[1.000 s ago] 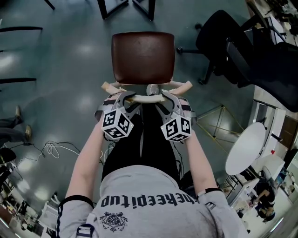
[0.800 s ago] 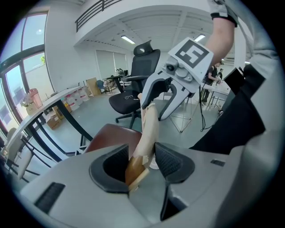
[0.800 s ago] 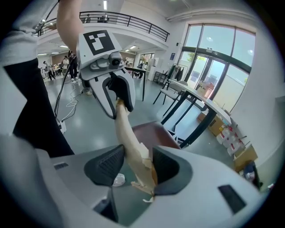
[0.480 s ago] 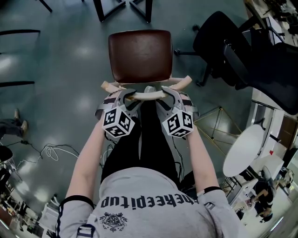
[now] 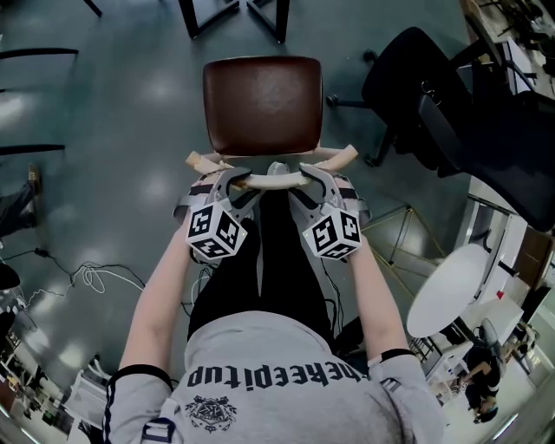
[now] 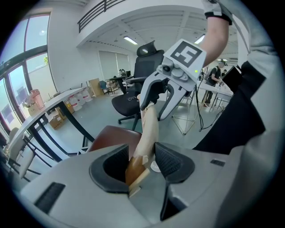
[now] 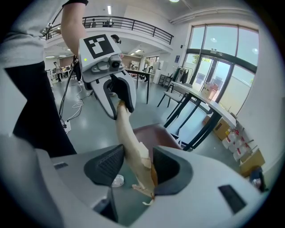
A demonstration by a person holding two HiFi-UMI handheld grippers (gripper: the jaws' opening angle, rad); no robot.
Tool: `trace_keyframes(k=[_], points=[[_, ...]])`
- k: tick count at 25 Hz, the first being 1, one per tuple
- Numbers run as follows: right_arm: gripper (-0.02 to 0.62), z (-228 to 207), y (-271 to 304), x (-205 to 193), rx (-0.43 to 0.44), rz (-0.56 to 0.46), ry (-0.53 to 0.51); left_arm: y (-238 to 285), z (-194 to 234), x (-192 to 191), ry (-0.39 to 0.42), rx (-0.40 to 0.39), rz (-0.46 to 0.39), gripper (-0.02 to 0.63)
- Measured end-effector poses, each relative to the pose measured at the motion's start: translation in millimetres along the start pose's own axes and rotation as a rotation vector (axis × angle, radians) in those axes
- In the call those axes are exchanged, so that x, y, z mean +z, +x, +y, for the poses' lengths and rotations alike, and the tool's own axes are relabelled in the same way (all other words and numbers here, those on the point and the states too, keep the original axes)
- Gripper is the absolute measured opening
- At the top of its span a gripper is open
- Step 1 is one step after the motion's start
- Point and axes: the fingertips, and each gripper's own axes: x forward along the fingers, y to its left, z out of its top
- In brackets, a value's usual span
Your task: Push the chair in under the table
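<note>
The chair (image 5: pixel 263 104) stands on the floor straight ahead, seat toward the dark table legs (image 5: pixel 232 16) beyond, and the left claw (image 6: pixel 141 161) and right claw (image 7: pixel 136 165) each clamp its pale backrest rail (image 5: pixel 273 181), which runs crosswise, both equally near.

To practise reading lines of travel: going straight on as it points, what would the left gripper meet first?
The left gripper holds the wooden backrest rail between its jaws, so that comes first; beyond it, probably the brown seat, though depth is unclear.
</note>
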Motion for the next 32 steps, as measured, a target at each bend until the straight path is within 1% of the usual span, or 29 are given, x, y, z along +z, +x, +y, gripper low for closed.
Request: trace_keyframes(k=[5, 9, 11, 15, 19, 22, 25, 32], points=[[0.212, -1.9, 3.3, -1.5, -0.004, -0.004, 0.007, 3.3, 2.6, -1.8, 0.0, -0.001, 0.003, 0.195], [0.212, 7.4, 3.5, -3.4, -0.002, -0.005, 0.005, 2.9, -5.4, -6.8, -0.006, -0.008, 0.017, 0.195], [0.212, 9.0, 3.1, -5.4, -0.014, -0.002, 0.006, 3.9, -7.6, -7.1, -0.003, -0.002, 0.015, 0.195], [0.216, -5.7, 1.0, -11.1, -0.038, 0.008, 0.0, 10.4, -1.5, 3.5, -0.003, 0.021, 0.002, 0.193], [0.215, -23.9, -1.5, -23.5, -0.059, 0.033, -0.024, 24.6, 3.8, 16.9, -0.019, 0.049, 0.0, 0.186], [0.213, -36.8, 4.3, -21.9, -0.076, 0.024, -0.02, 30.1, 17.8, 17.9, -0.016, 0.071, -0.002, 0.196], [0.213, -53.4, 12.2, -15.1, -0.091, 0.018, -0.006, 32.6, 39.2, 18.6, -0.009, 0.057, -0.001, 0.196], [0.213, -89.7, 34.4, 0.1, -0.092, -0.004, 0.009, 39.9, 87.6, 17.4, -0.009, 0.036, 0.023, 0.204]])
